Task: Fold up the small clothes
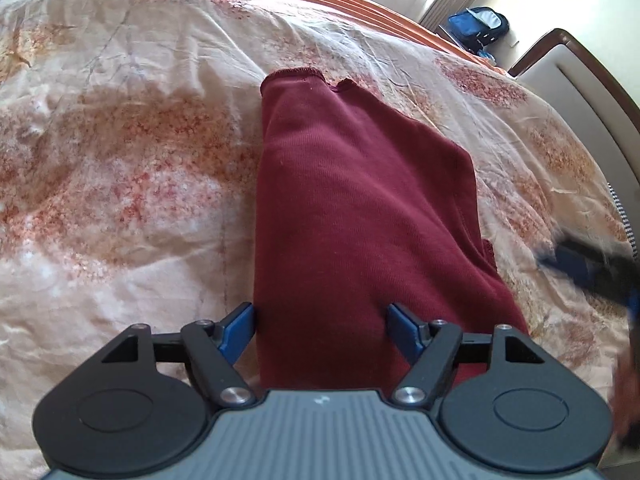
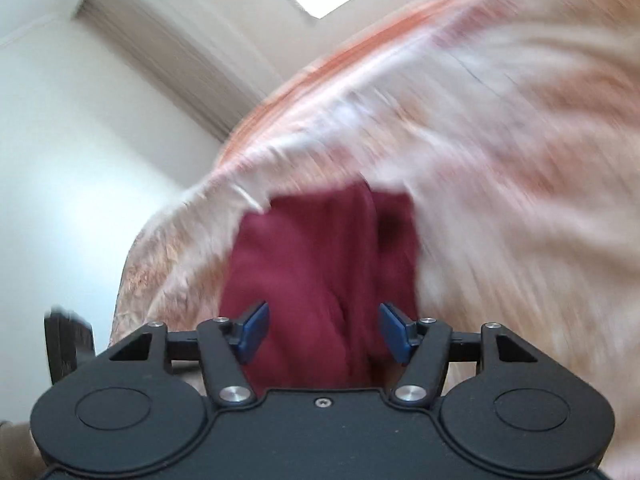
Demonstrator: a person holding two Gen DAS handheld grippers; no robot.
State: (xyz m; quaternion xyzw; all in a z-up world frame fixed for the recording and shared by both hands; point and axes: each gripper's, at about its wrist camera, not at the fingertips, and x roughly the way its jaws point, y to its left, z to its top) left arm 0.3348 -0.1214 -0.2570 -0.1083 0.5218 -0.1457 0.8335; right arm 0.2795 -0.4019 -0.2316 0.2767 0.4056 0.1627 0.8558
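A dark red garment (image 1: 352, 208) lies folded into a long narrow strip on a bed covered by a cream bedspread (image 1: 120, 160) with rust-orange blotches. Taking the garment as the landmark: its hemmed end points toward the far side of the bed, where orange stripes edge the bedspread, and its near end runs under the left claw (image 1: 320, 330). That claw stands open above the near end, one blue pad just off the garment's left edge over the bedspread, the other over the red cloth; neither presses on it. To the garment's right, the right claw shows in the left wrist view only as a dark blurred shape. Beyond the garment's far right corner a blue bag (image 1: 478, 28) sits on the floor by the wall.

In the blurred right wrist view, the right claw (image 2: 324, 330) is open too, its pads (image 2: 394, 330) spread over the garment (image 2: 320, 264), gripping nothing.
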